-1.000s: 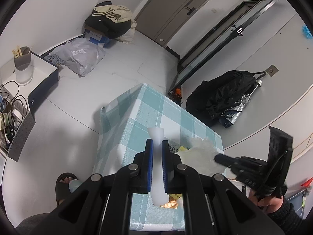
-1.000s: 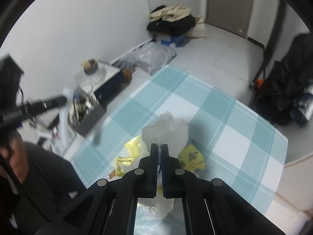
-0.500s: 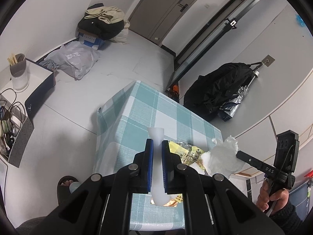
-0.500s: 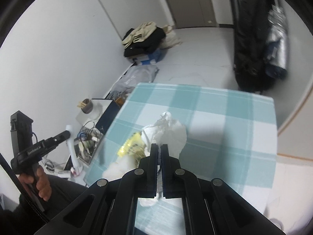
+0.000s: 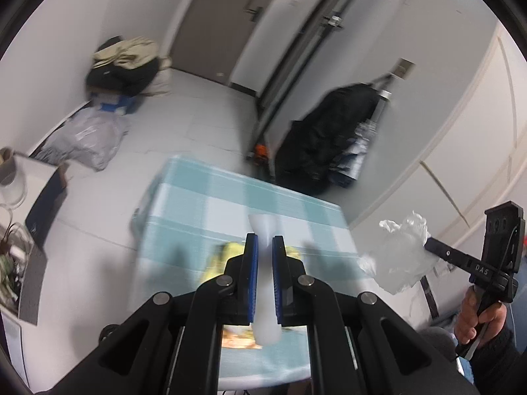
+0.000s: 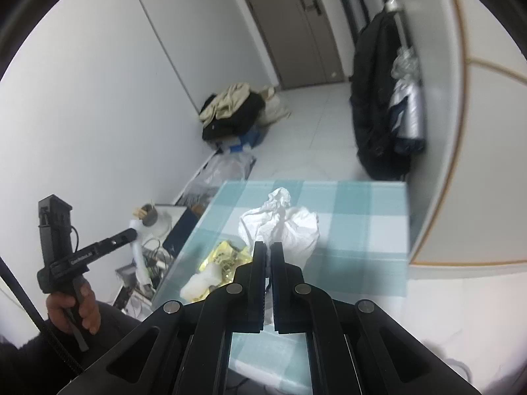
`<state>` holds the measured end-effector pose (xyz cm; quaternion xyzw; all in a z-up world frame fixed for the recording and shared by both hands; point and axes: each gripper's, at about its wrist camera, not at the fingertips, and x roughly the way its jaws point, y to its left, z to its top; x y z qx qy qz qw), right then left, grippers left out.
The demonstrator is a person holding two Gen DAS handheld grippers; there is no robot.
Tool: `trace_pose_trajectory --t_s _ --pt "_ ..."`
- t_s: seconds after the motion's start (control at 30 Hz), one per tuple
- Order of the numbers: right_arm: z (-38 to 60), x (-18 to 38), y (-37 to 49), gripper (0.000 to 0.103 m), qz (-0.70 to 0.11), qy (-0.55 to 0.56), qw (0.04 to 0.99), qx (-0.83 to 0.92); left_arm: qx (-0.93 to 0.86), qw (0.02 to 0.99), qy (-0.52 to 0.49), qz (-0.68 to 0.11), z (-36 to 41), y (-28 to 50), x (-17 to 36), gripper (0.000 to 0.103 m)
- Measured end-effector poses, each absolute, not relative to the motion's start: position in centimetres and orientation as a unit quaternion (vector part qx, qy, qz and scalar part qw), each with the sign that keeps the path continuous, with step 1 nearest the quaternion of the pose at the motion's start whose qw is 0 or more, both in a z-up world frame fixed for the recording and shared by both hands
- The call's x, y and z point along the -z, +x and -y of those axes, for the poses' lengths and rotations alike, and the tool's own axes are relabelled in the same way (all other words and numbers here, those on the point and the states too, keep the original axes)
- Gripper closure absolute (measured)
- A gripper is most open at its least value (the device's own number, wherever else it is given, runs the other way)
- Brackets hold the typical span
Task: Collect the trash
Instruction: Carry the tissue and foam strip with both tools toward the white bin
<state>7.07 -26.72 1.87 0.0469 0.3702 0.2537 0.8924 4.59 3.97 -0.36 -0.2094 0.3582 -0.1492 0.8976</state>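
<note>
My left gripper (image 5: 262,242) is shut on a white plastic bottle (image 5: 265,283), held above the near edge of the teal checked table (image 5: 204,204). It also shows in the right wrist view (image 6: 131,233) with the bottle (image 6: 138,253) hanging down. My right gripper (image 6: 267,247) is shut on a crumpled white plastic bag (image 6: 283,223), lifted above the table (image 6: 362,230). That bag (image 5: 400,256) shows right of the table in the left wrist view. Yellow wrappers (image 6: 227,256) and a white wad (image 6: 197,284) lie on the table.
A black jacket and umbrella (image 6: 382,105) hang on the right wall. A pile of clothes and bags (image 6: 234,112) lies on the floor by the far wall. A side stand with a cup and cables (image 6: 154,227) sits left of the table.
My right gripper has lifted the white bag off the table and swung it right. The left gripper rose and tilted with the bottle; its view is blurred by motion.
</note>
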Motion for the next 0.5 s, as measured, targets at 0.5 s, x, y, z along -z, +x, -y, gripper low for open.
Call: trace_pose_trajectory --t_s 0.5 --pt "43.5 -5.6 -3.1 0.101 -0.302 0.085 0.942 -0.118 0.338 0.861 -0.124 -0.359 14.4 4.6 -5.5 0.099"
